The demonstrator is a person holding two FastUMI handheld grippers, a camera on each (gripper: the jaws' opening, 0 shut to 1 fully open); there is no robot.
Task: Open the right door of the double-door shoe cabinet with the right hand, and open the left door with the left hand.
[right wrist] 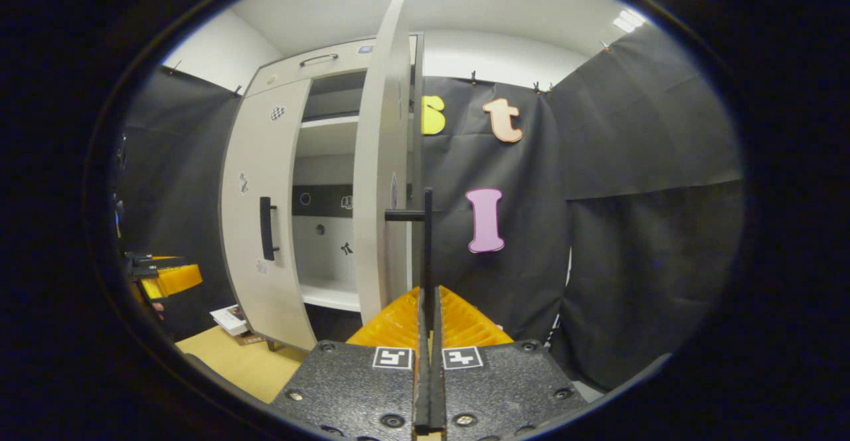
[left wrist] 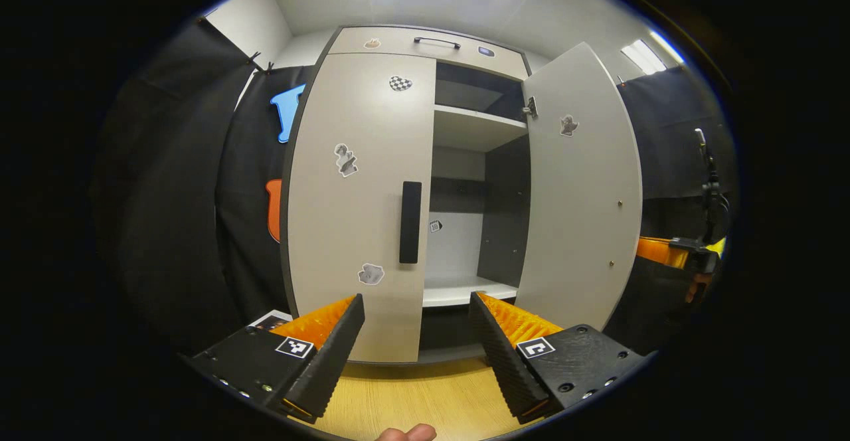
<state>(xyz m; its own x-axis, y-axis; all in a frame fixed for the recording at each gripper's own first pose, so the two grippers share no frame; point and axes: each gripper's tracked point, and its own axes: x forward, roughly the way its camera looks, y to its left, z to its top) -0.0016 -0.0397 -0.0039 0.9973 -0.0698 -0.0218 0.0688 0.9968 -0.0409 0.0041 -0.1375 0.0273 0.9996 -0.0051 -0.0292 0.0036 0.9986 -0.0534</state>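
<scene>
The tall beige double-door shoe cabinet stands on a light wooden floor against the black cloth wall, with two doors: the flat beige left door is closed and the flat beige right door is swung out wide. Each door carries one vertical black bar handle: the left door's handle sits near its inner edge, and the right door's handle sticks out from the door's edge in the right gripper view. The left tool hangs in front of the closed left door with its two fingers spread wide apart and nothing between them, apart from the handle. The right tool has its two fingers pressed together around the right door's handle, clamping it. Inside the open half, two pale shelves show, one upper shelf and one lower shelf. Above the doors runs one drawer front with a single slim dark pull. The left door bears three small stickers, and the right door's inner face one.
</scene>
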